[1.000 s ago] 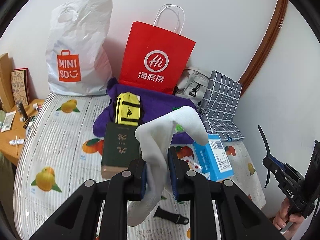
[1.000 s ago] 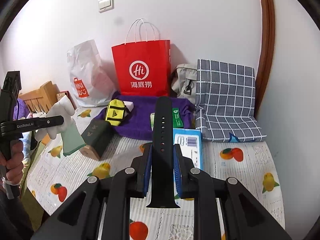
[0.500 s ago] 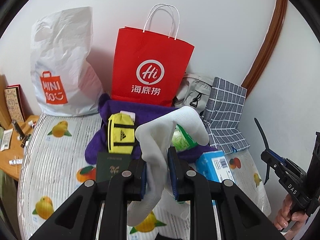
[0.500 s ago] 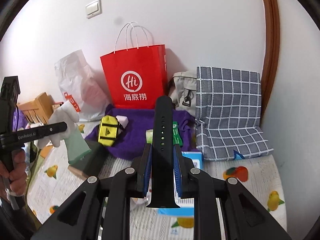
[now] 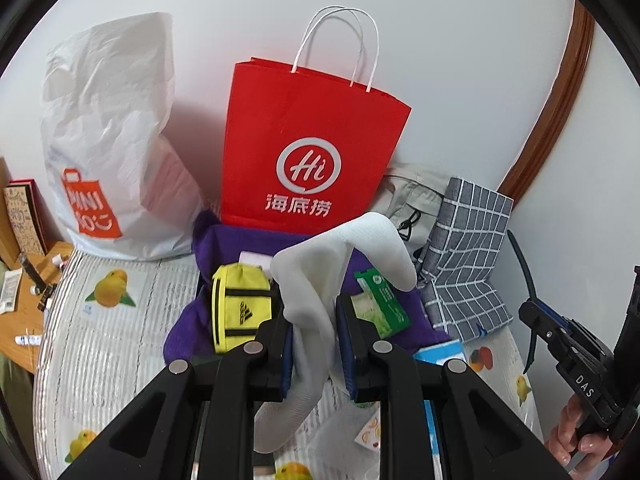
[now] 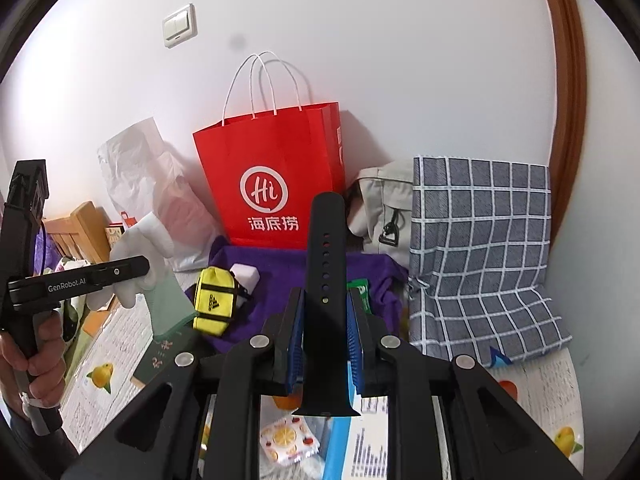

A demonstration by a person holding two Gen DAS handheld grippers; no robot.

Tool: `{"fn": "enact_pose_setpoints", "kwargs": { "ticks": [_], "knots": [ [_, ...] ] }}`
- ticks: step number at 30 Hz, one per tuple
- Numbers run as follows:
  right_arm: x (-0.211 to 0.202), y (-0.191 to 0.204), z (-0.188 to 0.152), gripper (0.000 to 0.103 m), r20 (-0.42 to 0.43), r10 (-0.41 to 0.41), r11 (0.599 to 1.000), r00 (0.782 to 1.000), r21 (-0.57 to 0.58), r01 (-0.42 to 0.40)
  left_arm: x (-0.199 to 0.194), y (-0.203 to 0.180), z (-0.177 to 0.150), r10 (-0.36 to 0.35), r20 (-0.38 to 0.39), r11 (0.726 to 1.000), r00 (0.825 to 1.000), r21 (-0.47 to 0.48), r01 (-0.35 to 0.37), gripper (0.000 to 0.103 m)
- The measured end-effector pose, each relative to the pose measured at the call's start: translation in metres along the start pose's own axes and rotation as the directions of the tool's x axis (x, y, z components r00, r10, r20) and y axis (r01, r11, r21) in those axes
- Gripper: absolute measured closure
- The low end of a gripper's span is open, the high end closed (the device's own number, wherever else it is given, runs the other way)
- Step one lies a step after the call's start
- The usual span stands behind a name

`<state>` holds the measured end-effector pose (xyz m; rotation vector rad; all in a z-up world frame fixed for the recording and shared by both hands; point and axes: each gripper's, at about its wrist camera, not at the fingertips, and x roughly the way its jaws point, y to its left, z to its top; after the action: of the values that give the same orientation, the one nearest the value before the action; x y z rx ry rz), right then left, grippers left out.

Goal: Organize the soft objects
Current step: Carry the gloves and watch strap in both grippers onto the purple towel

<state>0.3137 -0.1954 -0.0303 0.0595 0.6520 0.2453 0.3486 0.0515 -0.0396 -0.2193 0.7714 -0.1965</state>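
Still, we have the left gripper clenched on a limp sock and the right gripper on a strap, both above the purple cloth, so either could slip or snag the red bag beyond.

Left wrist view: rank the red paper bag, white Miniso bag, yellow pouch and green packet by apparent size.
1. red paper bag and white Miniso bag: look alike, not ranked
2. yellow pouch
3. green packet, partly hidden
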Motion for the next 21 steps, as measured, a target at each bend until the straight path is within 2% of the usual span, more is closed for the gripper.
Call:
{"fn": "enact_pose_setpoints", "kwargs": {
  "ticks": [12,16,19,21],
  "knots": [
    [0.044,-0.009,0.025,0.083,0.000,0.025,1.000,1.000,0.009,-0.025,0.047,-0.005,0.022,-0.018,0.004,1.000,1.000,0.014,0.018,0.084],
    [0.061,-0.010,0.027,0.083,-0.009,0.010,1.000,1.000,-0.021,-0.010,0.070,0.001,0.021,0.004,-0.049,1.000,0.999,0.010,-0.003,0.084],
    [0.078,-0.014,0.029,0.083,-0.039,-0.001,1.000,0.999,-0.017,0.001,0.075,0.003,0.023,0.002,-0.050,1.000,0.999,0.011,-0.002,0.084],
    [0.090,-0.016,0.032,0.083,-0.059,0.019,1.000,0.998,-0.008,-0.019,0.079,0.006,0.023,-0.001,-0.061,1.000,0.998,0.008,0.001,0.084]
  ]
}}
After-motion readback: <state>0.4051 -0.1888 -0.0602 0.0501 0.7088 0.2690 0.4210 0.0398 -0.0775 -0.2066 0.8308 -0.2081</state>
